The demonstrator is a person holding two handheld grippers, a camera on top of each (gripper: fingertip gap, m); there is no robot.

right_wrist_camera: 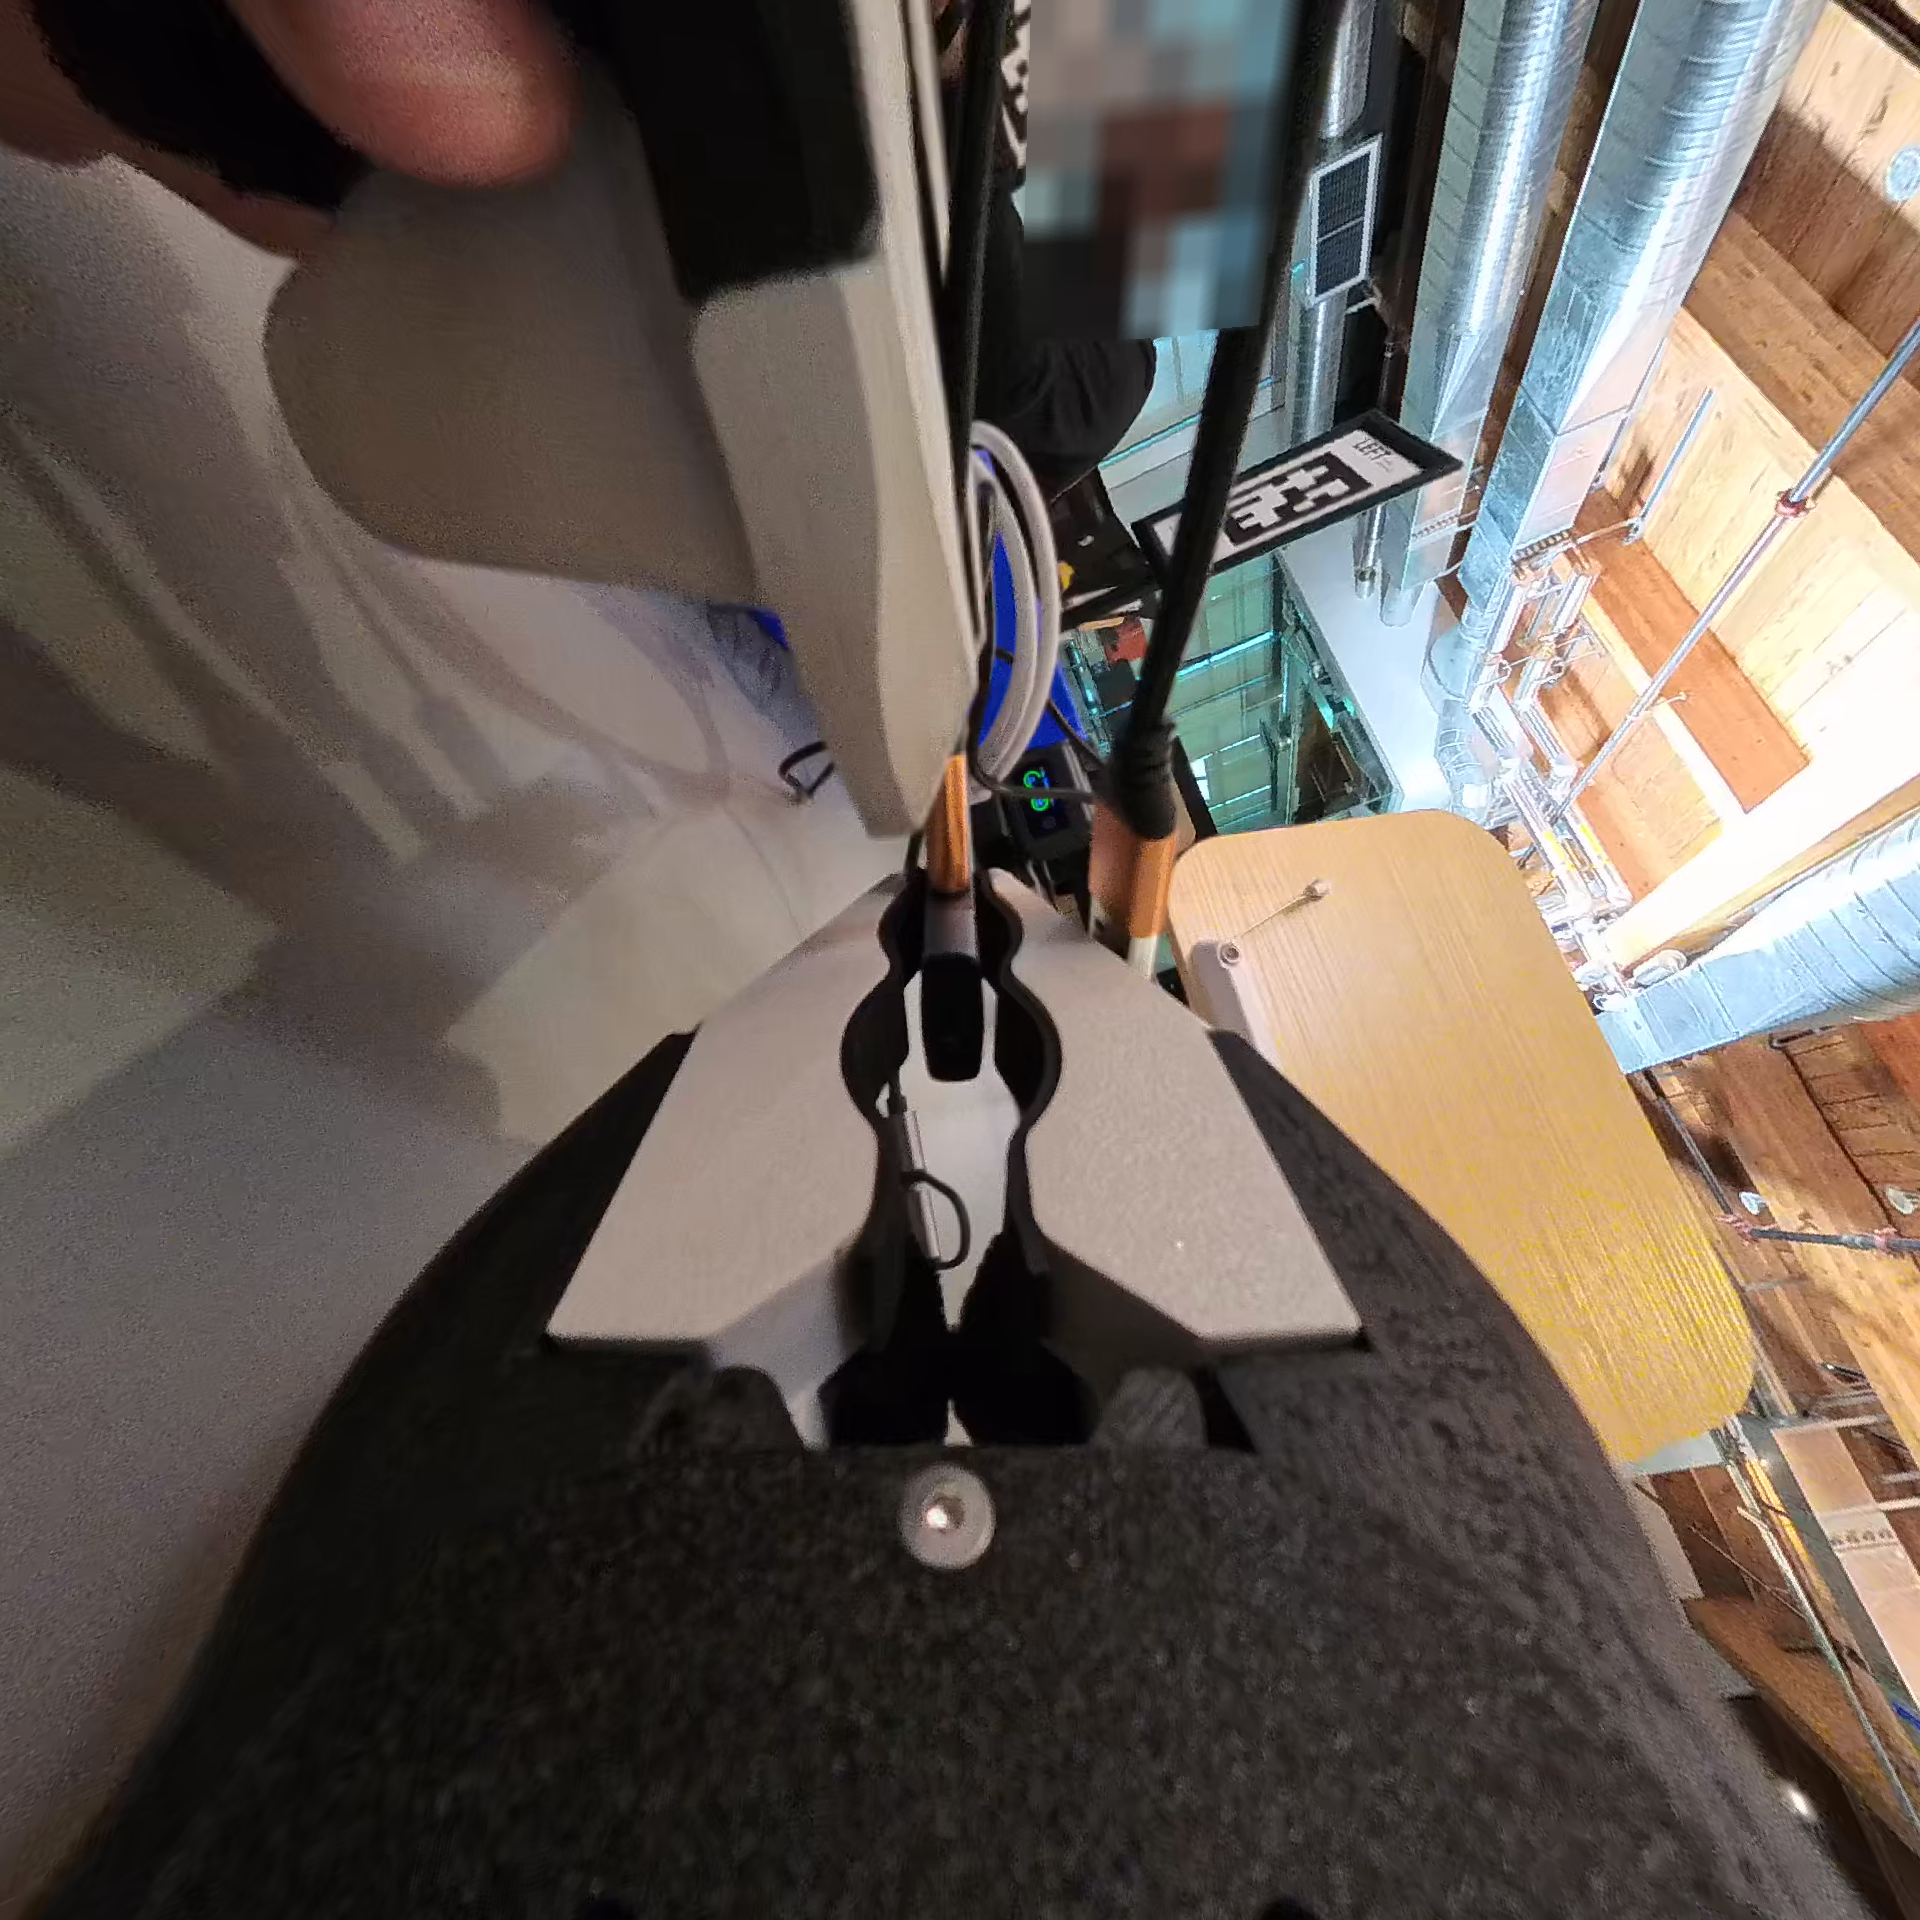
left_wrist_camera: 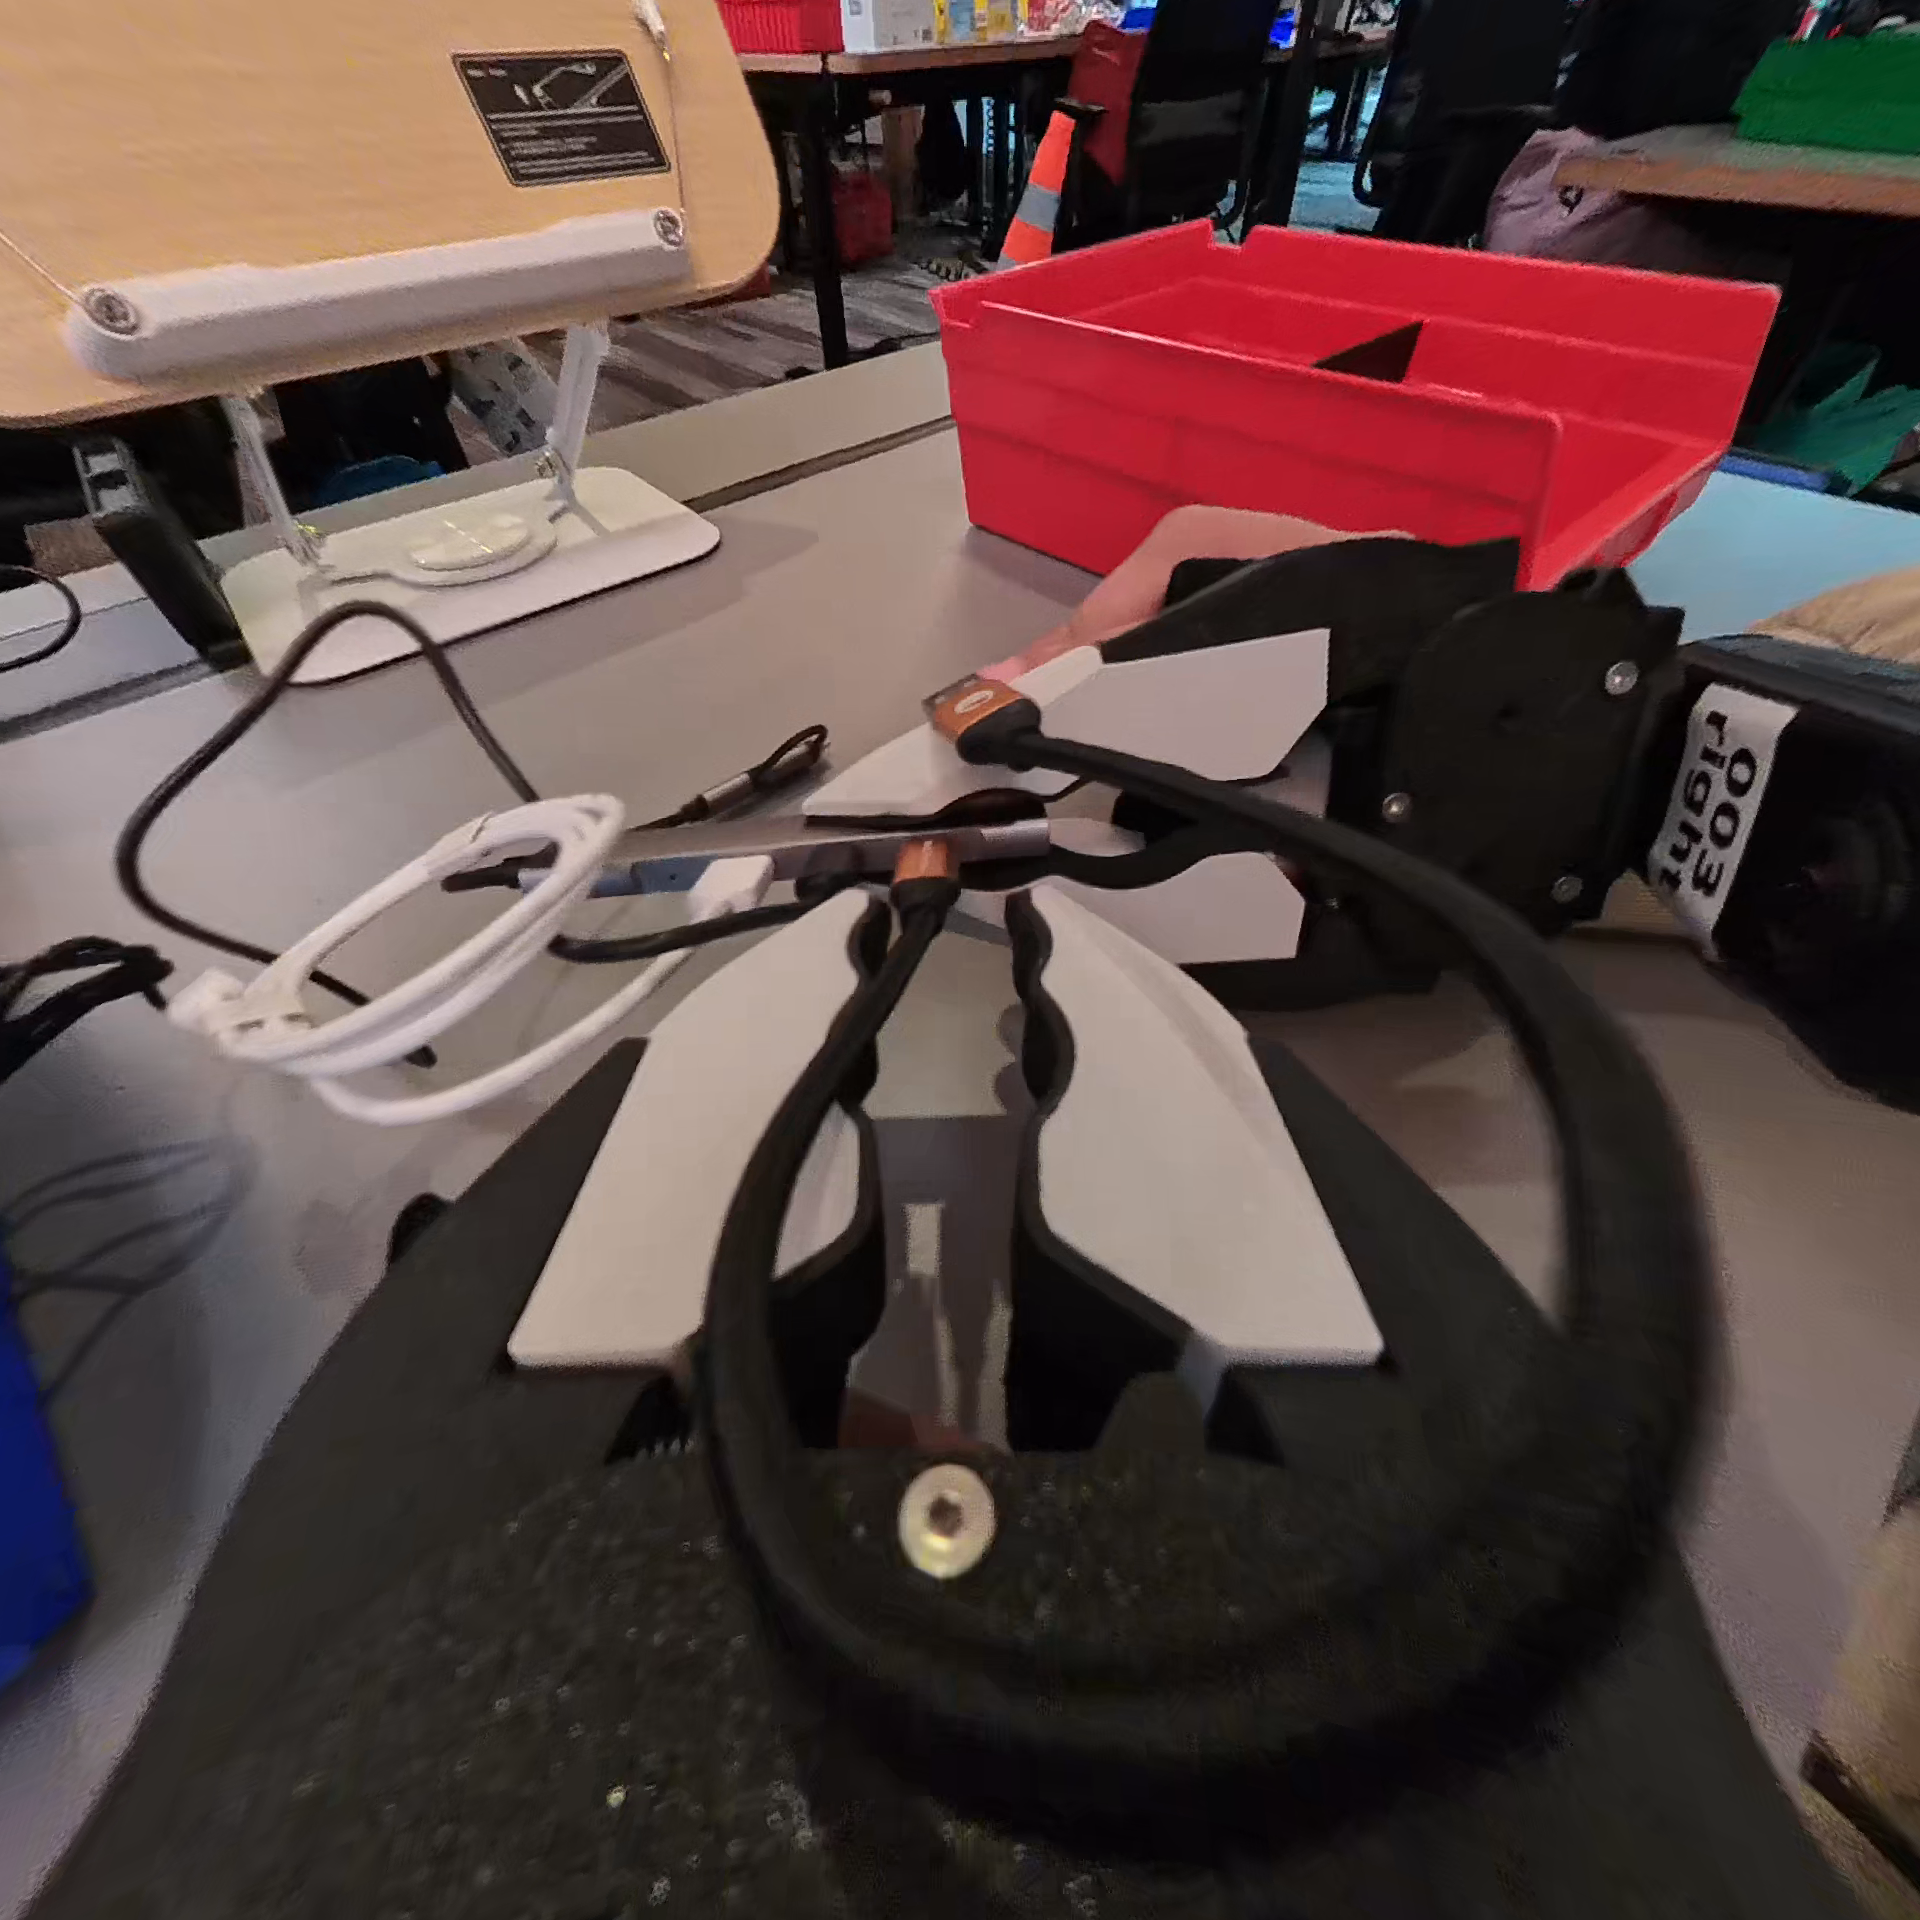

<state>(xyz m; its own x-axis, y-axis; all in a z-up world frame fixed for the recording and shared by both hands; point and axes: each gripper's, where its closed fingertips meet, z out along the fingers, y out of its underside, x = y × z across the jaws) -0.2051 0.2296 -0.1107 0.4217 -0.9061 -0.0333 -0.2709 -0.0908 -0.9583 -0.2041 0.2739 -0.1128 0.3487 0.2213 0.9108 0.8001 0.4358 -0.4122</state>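
A slim grey hub (left_wrist_camera: 727, 852) is held just above the grey table (left_wrist_camera: 831, 582). My right gripper (left_wrist_camera: 883, 831) comes in from the right, turned on its side, and is shut on the hub; the right wrist view shows the hub (right_wrist_camera: 951, 997) between its pads (right_wrist_camera: 1018, 1039). A black braided cable (left_wrist_camera: 1507, 1039) has one orange plug (left_wrist_camera: 920, 868) seated in the hub. My left gripper (left_wrist_camera: 948, 920) has a narrow gap between its jaws just behind that plug, and the cable runs out through it. The cable loops round to a second, free orange plug (left_wrist_camera: 971, 712).
A coiled white cable (left_wrist_camera: 416, 966) and a thin black cable (left_wrist_camera: 208, 779) hang from the hub's left end. A red bin (left_wrist_camera: 1247, 436) stands behind the right gripper. A wooden stand (left_wrist_camera: 312, 156) on a white base (left_wrist_camera: 468, 561) is at back left. A blue object (left_wrist_camera: 31, 1455) is at the left edge. Tip to tip, the grippers are about 4 centimetres apart.
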